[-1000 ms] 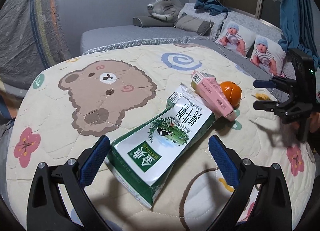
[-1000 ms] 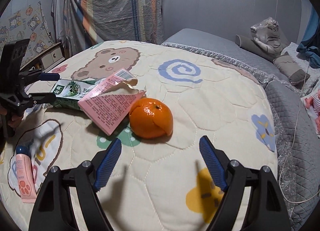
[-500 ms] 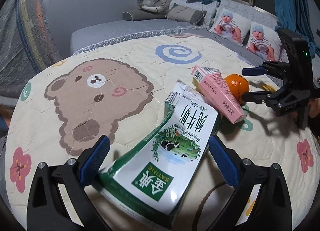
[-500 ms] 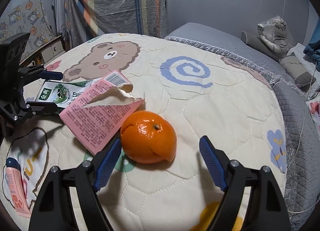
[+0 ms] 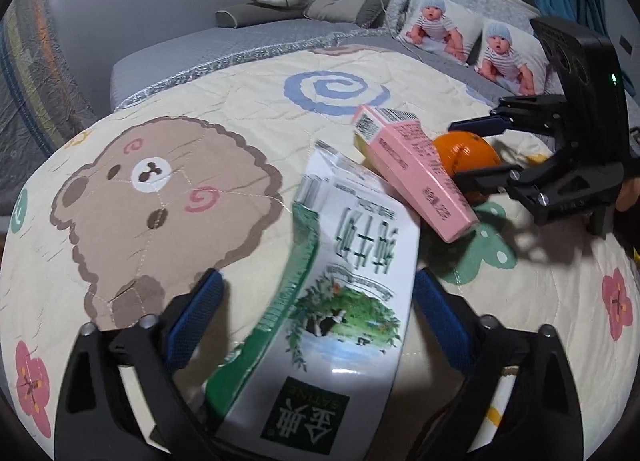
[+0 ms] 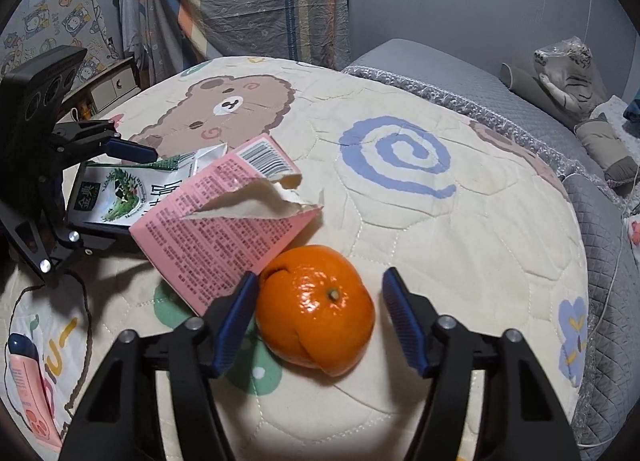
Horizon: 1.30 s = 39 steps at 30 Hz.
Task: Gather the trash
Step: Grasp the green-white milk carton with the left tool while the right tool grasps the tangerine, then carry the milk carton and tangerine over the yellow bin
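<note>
A crushed green and white milk carton (image 5: 340, 301) lies on the cartoon quilt between the open fingers of my left gripper (image 5: 316, 309); it also shows in the right wrist view (image 6: 120, 191). A torn pink carton (image 6: 224, 217) leans across its far end (image 5: 416, 173). An orange with split peel (image 6: 316, 309) sits between the open fingers of my right gripper (image 6: 320, 313), which also shows around the orange (image 5: 466, 149) in the left wrist view (image 5: 468, 153). Neither gripper grips anything.
A pink tube (image 6: 28, 393) lies on the quilt at the near left of the right wrist view. A grey bed with pillows (image 5: 348, 9), baby-print cushions (image 5: 472, 37) and a wrapped plush tiger (image 6: 568, 77) lies beyond the quilt. A small cabinet (image 6: 108, 87) stands far left.
Both grippers have moved forward and down. The milk carton now lies between my left fingers and the orange between my right fingers. Both stay open.
</note>
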Available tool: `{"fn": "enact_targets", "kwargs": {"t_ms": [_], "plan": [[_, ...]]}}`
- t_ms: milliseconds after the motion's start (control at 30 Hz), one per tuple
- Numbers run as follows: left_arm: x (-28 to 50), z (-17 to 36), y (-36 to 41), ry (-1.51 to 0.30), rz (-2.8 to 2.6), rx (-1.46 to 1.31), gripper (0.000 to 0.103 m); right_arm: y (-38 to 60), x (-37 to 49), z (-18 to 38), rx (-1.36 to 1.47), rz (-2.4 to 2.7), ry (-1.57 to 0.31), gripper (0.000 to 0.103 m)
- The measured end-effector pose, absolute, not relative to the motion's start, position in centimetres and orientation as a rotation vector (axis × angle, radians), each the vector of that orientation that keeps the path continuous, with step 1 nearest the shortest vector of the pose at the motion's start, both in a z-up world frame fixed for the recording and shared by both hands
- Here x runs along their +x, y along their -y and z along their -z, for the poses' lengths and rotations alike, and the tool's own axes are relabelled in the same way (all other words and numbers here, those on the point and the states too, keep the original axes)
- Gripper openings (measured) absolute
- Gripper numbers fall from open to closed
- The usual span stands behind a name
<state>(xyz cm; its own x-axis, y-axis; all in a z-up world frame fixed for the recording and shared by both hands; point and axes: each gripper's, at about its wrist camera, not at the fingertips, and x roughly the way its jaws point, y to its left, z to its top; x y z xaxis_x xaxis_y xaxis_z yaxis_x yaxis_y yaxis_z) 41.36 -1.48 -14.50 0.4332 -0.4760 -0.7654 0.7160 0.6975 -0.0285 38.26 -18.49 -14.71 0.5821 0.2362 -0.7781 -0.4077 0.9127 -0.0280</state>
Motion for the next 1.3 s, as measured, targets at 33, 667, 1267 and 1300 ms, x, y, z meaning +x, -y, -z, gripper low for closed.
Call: {"fn": "enact_targets", "kwargs": {"t_ms": [33, 667, 1267, 1300], "plan": [[41.2, 14.5, 1.6, -0.84, 0.769, 0.331, 0.069, 18.5, 38.2, 14.7, -0.211, -0.376, -0.874, 0.049], [38.4, 7.9, -4.1, -0.692, 0.548, 0.142, 0.06, 22.5, 32.5, 8.5, -0.105, -0.294, -0.748, 0.038], [20.6, -1.2, 11.7, -0.497, 0.631, 0.072, 0.061, 35.6, 14.2, 4.2, 0.102, -0.059, -0.571, 0.038], [19.7, -1.6, 13.5, -0.49, 0.665, 0.081, 0.061, 37.2, 12.8, 4.3, 0.121, -0.015, -0.57, 0.038]]}}
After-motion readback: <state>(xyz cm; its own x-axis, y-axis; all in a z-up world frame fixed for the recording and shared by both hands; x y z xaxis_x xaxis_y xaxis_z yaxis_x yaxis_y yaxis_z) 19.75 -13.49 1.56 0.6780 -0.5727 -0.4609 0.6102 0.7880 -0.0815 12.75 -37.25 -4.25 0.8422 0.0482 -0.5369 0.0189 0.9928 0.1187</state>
